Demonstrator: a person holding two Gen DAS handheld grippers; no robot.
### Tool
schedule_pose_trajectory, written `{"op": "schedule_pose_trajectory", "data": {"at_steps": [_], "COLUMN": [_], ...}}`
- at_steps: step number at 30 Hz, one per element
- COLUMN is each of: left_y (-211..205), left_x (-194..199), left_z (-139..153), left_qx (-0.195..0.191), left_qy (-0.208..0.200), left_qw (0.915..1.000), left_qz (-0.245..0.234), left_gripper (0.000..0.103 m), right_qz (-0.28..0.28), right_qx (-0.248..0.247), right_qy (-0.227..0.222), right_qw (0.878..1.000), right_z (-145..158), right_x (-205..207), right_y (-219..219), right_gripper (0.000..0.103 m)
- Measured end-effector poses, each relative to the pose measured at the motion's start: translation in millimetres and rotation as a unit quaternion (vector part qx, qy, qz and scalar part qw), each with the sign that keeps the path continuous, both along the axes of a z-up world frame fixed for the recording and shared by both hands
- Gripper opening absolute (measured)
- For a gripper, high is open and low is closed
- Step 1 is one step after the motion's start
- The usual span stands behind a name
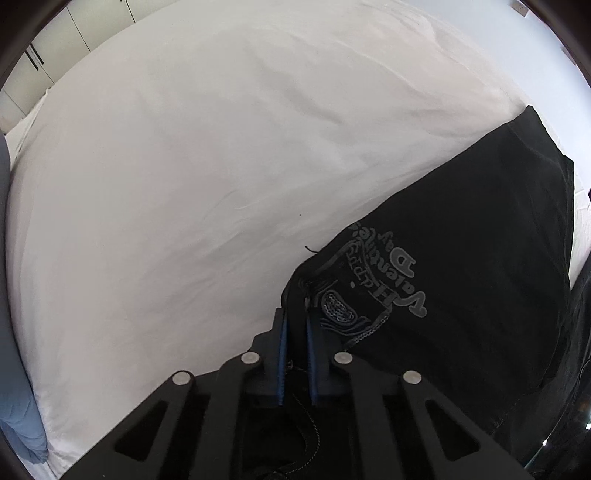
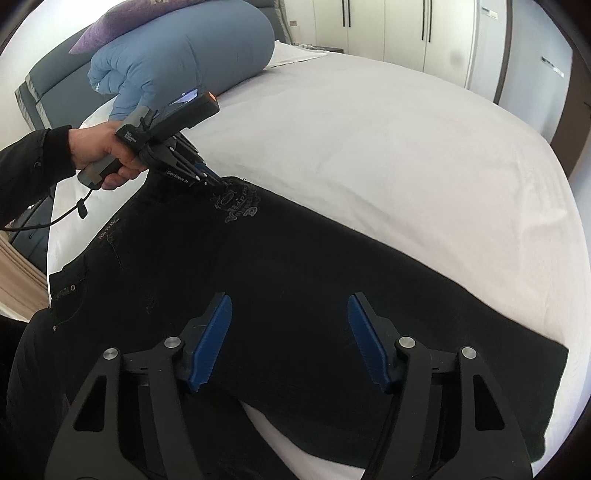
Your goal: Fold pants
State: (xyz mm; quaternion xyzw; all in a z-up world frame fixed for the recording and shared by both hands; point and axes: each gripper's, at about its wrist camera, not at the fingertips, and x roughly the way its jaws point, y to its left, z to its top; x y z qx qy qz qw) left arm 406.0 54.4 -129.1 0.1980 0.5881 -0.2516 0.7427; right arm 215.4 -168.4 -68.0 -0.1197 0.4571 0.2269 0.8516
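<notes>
Nearest in the right wrist view, the right gripper [image 2: 290,339] hangs over the pants [image 2: 295,295] with its blue pads [image 2: 212,339] spread apart. Black cloth lies below the gap, but the pads do not press on it, so nothing is held here. Its place over the leg, toward the hem end at the near edge of the bed [image 2: 369,147], looks chosen to take the cloth at a second point.

The pants lie flat across the near part of the bed, stretched along its near edge: the waist with its rivets sits at the left side and the leg runs to the right, ending close to the near right corner. A strip of white sheet shows beneath the leg.

Further off, a hand [image 2: 99,151] in a dark sleeve holds the left gripper [image 1: 295,314] tipped steeply down onto the far edge of the pants. Its pads are pressed together and pinch a fold of cloth just beside the printed lettering [image 1: 384,280]. This grip likely anchors one corner so the cloth can be lifted evenly.

Beyond, the sheet is bare to the far edge, where a blue rolled duvet [image 2: 184,59] and a purple pillow [image 2: 122,26] lie at the far left corner.
</notes>
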Motion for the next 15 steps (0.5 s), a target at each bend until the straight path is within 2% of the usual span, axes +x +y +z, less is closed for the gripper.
{"op": "schedule_pose_trajectory", "data": {"at_steps": [4,6,10,12,15], "left_y": [5,4,2,-9,-2], "left_x": [-32,-54,-101,-108,-111], "left_z": [26,39,61,59,63], "left_qx": [-0.011,-0.012,-0.003,-0.003,-0.010], "left_qy": [-0.062,-0.094,-0.152,-0.167,-0.179], "left_qw": [0.9980,0.9955,0.9875,0.9848,0.9824], "left_qz": [-0.003,-0.011,-0.040,-0.048,-0.051], "left_gripper": [0.007,0.007,0.007,0.007,0.007], "right_qz": [0.027,0.046,0.103,0.133,0.165], "right_qx": [0.003,-0.010,-0.041,-0.064,-0.102], "right_qy": [0.002,0.003,0.002,0.011,0.025], "right_qw": [1.000,0.999,0.994,0.989,0.981], "right_z": [8,8,6,1,-8], "right_x": [31,46,67,76,88], "right_y": [20,36,69,86,107], "right_gripper": [0.055,0.050,0.047,0.045,0.045]}}
